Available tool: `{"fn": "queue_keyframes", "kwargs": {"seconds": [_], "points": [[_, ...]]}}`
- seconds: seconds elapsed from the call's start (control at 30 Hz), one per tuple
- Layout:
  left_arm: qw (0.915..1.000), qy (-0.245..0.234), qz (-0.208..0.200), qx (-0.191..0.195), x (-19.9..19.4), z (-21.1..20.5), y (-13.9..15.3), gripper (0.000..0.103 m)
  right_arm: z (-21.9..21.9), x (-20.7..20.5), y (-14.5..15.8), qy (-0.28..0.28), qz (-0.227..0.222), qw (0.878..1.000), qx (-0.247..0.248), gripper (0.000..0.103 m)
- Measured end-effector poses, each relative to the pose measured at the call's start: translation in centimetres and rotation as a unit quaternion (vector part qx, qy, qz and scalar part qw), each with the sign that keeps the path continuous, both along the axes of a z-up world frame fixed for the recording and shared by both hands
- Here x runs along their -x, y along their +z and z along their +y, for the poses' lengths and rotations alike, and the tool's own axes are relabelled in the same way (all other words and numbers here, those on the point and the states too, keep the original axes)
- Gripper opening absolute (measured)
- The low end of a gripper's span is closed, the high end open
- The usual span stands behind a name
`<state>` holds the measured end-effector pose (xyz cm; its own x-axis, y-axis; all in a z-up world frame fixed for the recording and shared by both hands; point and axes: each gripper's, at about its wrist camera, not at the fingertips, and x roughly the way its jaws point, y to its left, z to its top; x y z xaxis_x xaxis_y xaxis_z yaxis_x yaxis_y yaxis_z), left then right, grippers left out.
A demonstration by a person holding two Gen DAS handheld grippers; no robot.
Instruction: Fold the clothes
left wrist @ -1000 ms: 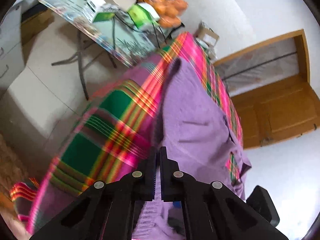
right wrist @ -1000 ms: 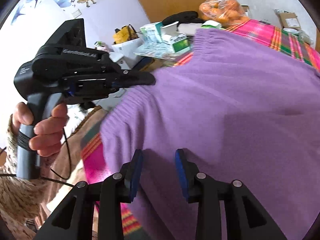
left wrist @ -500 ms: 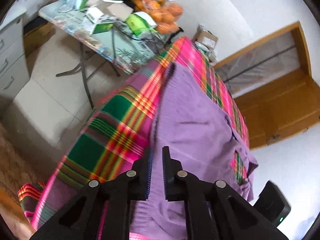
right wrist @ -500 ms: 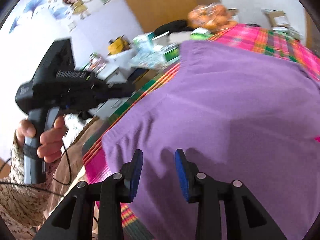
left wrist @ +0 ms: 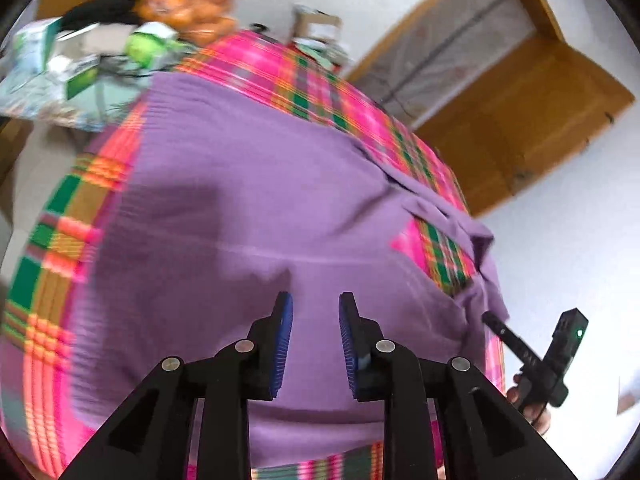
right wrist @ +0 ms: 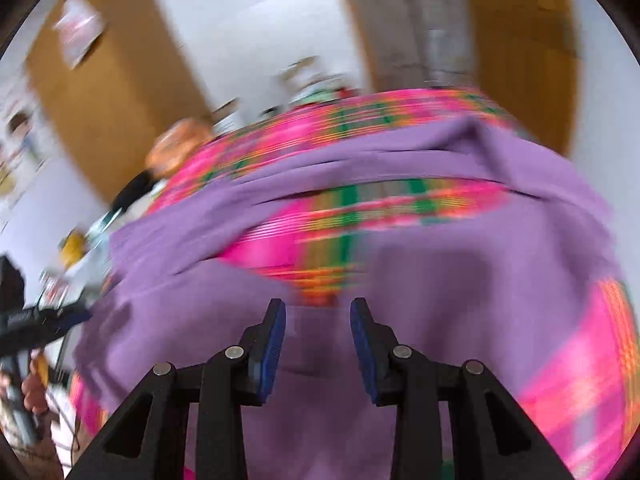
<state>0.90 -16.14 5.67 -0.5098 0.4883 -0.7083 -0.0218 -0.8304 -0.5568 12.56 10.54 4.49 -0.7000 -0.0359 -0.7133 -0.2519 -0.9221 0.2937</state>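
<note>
Both grippers are over the sweater (left wrist: 248, 208), a purple knit spread flat on the plaid cloth (left wrist: 52, 280) that covers the table. Left gripper (left wrist: 315, 336): fingers parted, blue pads (left wrist: 283, 340) bare, nothing between them, purple knit directly below the gap; whether the tips touch the fabric I can't tell. Right gripper (right wrist: 318, 340): jaws likewise apart and empty, over the sweater's near edge. The right wrist view is heavily motion-blurred, so detail there is poor. In that view the sweater (right wrist: 460, 280) lies with a sleeve (right wrist: 360, 160) folded across, leaving a strip of plaid cloth (right wrist: 360, 208) showing between sleeve and body. In the left view the same patch of plaid shows as a gap near the right side, with the fabric bunched and creased around it. The right gripper's body shows at the lower right edge of the left view, held by a hand (left wrist: 528, 404), green LED lit, just beside the sweater's edge. The left gripper's body and the hand (right wrist: 34, 388) holding it sit at the left edge of the right view. Behind the table: a side table (left wrist: 60, 92) cluttered with boxes, a bag of oranges (left wrist: 192, 4), a wooden door (left wrist: 520, 120).
</note>
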Motion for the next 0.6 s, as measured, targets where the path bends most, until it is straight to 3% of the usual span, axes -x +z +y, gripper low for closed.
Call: {"fn": "queue_keyframes", "kwargs": {"seconds": [0.07, 0.17, 0.27, 0.43, 0.6], "points": [[0.9998, -0.019, 0.0, 0.005, 0.1, 2.1, -0.1, 0.024, 2.2, -1.9, -0.2, -0.036, -0.001, 0.999, -0.01, 0.035], [0.9987, -0.047, 0.002, 0.02, 0.1, 5.4, -0.2, 0.034, 5.3, -4.3, -0.6, -0.085, -0.004, 0.996, -0.026, 0.035], [0.9959, -0.084, 0.004, 0.034, -0.1, 8.6, -0.4, 0.035, 8.0, -5.6, -1.2, -0.122, 0.002, 0.992, -0.03, 0.036], [0.9907, -0.134, -0.017, 0.018, -0.6, 13.0, -2.0, 0.038, 11.1, -5.3, -2.2, -0.141, 0.004, 0.99, -0.018, 0.038], [0.9871, -0.151, -0.05, 0.02, -0.7, 15.8, -3.9, 0.038, 13.1, -2.9, -3.2, -0.137, -0.007, 0.99, -0.022, 0.038]]}}
